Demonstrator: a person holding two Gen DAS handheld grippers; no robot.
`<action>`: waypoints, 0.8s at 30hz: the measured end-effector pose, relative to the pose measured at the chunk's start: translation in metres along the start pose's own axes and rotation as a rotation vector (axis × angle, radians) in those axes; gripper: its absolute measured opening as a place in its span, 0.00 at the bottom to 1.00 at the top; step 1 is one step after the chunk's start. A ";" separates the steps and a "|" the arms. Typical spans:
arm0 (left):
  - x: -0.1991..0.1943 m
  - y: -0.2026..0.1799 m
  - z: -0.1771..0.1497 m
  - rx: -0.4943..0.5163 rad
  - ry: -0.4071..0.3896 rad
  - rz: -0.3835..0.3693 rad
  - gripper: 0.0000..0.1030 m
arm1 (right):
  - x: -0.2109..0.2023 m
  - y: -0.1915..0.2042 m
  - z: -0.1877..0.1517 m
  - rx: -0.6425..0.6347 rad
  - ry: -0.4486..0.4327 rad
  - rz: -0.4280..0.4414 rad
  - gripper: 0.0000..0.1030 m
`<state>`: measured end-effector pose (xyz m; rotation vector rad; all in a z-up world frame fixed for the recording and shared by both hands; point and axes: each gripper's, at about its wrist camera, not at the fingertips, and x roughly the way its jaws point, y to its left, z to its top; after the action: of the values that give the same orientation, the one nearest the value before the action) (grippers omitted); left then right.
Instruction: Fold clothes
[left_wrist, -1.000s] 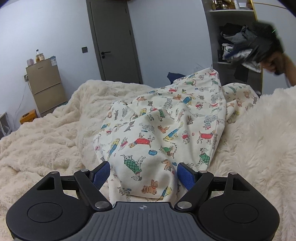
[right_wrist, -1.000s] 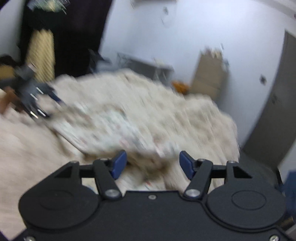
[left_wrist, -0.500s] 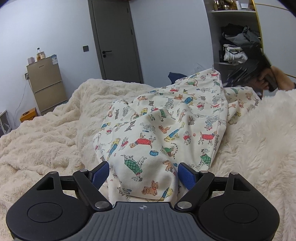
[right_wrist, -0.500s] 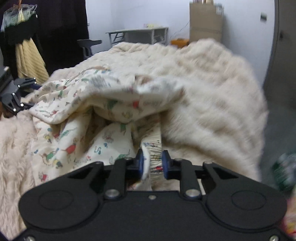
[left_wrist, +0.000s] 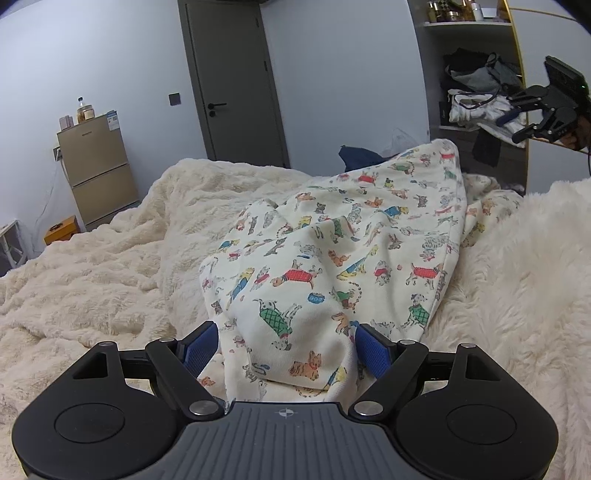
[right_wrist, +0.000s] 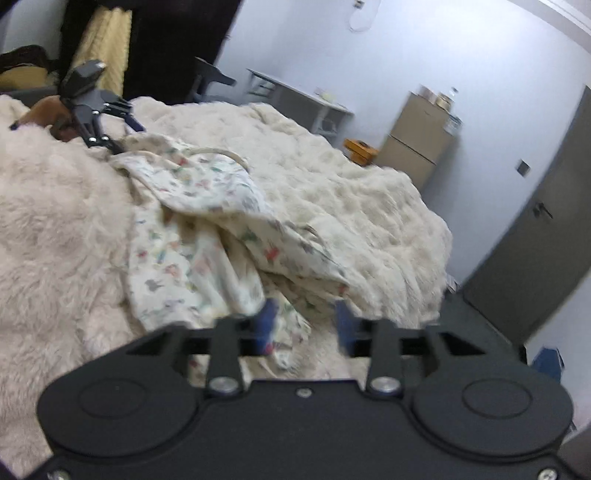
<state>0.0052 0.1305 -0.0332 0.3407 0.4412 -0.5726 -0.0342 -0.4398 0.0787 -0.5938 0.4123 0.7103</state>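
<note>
Both my grippers gape, holding nothing: left gripper (left_wrist: 286, 349) straddles the garment's (left_wrist: 343, 266) near hem on the bed (left_wrist: 110, 266); right gripper (right_wrist: 306, 323) hangs above. Closing now could bunch several layers, skewing any fold.

The garment (left_wrist: 332, 266) lies on the blanket (left_wrist: 92, 277) before me; behind it stands the door (left_wrist: 229, 81), a fridge (left_wrist: 96, 170) to its left, shelves (left_wrist: 476, 92) right.

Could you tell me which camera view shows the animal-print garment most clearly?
The left wrist view: the animal-print garment is sharp there, its dogs and cats legible. The right wrist view shows it crumpled on the fluffy blanket, but motion-blurred.
</note>
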 end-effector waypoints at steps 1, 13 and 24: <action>-0.002 0.000 -0.001 0.009 0.003 -0.001 0.75 | 0.010 0.004 0.004 -0.009 0.003 -0.004 0.56; -0.005 0.002 -0.017 0.033 0.045 -0.060 0.76 | 0.133 0.037 0.034 -0.004 -0.116 0.009 0.48; -0.013 0.037 -0.005 -0.143 -0.144 -0.064 0.31 | 0.136 -0.006 0.075 0.157 -0.205 0.008 0.13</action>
<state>0.0158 0.1677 -0.0238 0.1479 0.3529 -0.6204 0.0756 -0.3307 0.0641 -0.3672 0.2765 0.7314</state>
